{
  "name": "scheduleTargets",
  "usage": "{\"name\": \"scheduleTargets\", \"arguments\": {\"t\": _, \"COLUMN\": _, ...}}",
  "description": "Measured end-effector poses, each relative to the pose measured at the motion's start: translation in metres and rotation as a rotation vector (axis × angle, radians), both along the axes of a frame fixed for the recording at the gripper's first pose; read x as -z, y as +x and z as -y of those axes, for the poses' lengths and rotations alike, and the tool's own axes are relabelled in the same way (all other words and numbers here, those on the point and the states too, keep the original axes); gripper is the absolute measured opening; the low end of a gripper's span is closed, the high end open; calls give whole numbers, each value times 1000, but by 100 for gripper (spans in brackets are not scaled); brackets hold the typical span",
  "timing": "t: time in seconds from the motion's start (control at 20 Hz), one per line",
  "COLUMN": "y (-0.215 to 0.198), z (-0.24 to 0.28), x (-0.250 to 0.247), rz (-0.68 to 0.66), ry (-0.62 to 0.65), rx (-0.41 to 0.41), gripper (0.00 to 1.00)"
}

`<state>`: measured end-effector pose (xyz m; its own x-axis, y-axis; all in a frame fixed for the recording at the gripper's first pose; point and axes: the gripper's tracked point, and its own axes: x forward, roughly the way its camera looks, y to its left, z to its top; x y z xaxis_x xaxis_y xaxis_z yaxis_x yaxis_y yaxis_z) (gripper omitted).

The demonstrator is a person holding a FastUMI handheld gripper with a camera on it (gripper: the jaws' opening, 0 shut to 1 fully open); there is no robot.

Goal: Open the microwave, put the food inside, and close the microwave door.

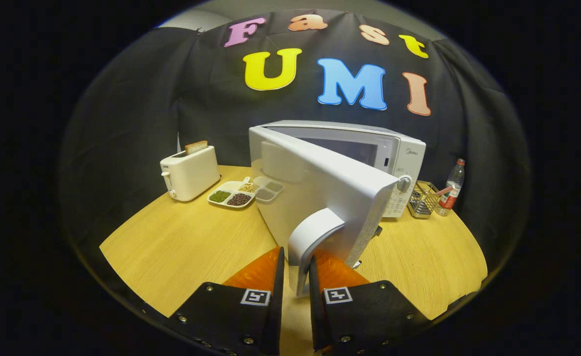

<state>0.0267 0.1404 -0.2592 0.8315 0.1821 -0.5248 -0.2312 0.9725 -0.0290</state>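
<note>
2 fingers of my gripper (296,277) are closed narrowly on the white handle (312,237) of the microwave door (320,193), one pad on each side of it, so I read this as the first step: opening. The door stands partly swung out from the microwave (369,148), its free edge toward me and its hinge side at the far left, with the cavity showing as a dim gap behind its top edge. I judge the door to be roughly halfway through its arc. The next move calls for following a curved path around the hinge rather than a straight tug, keeping the pads square on the handle so it does not slip out. The food I take to be the divided white tray (232,195) of beans and grains, which sits on the wooden table (182,247) to the left of the door, just right of the white toaster (189,173). That matters for room: the door's outer face sweeps leftward toward the tray, and I cannot tell whether its lower edge would clear the tray's near corner at full swing. On the right, a wire basket (423,200) and a plastic bottle (451,190) stand beside the control panel, well away from the door's path. Open tabletop lies near me on both sides of the fingers, with the rounded table edge close below them.
</note>
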Motion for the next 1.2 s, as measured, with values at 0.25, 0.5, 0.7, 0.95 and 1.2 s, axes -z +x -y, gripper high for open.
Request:
{"name": "scheduleTargets", "arguments": {"t": 0.25, "y": -13, "z": -29, "x": -1, "rz": 23, "ry": -23, "rx": -21, "gripper": 27}}
{"name": "scheduleTargets", "arguments": {"t": 0.5, "y": -22, "z": -52, "x": 1, "rz": 35, "ry": -31, "rx": -12, "gripper": 27}}
{"name": "scheduleTargets", "arguments": {"t": 0.7, "y": -32, "z": -73, "x": 0, "rz": 39, "ry": -24, "rx": -4, "gripper": 26}}
{"name": "scheduleTargets", "arguments": {"t": 0.95, "y": -50, "z": -103, "x": -1, "rz": 43, "ry": -17, "rx": -38, "gripper": 26}}
{"name": "scheduleTargets", "arguments": {"t": 1.2, "y": -78, "z": -144, "x": 0, "rz": 17, "ry": 52, "rx": -181, "gripper": 27}}
